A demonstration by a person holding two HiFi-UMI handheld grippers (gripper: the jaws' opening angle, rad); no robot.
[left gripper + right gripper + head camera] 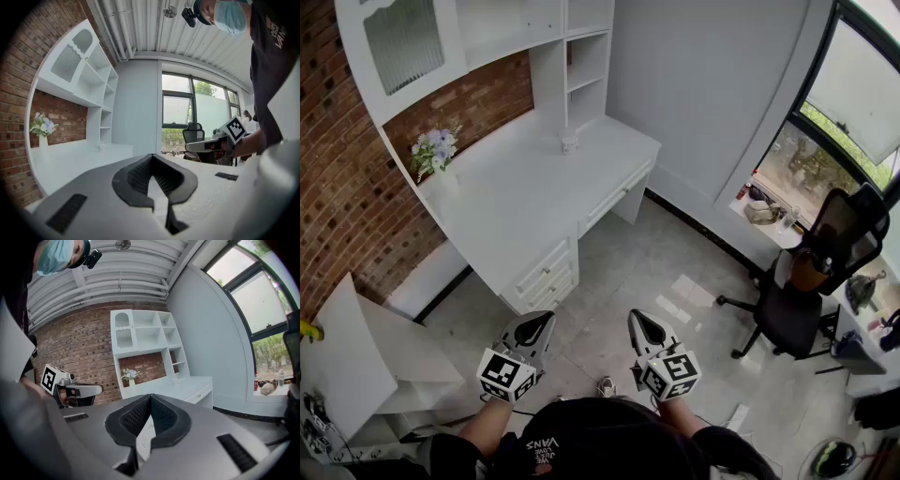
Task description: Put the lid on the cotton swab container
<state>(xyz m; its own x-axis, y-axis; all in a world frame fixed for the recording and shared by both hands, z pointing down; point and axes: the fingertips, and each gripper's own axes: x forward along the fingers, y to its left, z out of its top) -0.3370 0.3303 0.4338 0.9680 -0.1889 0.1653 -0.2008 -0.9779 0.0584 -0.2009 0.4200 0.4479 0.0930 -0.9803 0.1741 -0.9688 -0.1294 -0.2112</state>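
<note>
Tools: left tool (546,318), right tool (636,318) both closed, empty | shirt (581,433) reads perhaps "VANS"
</note>
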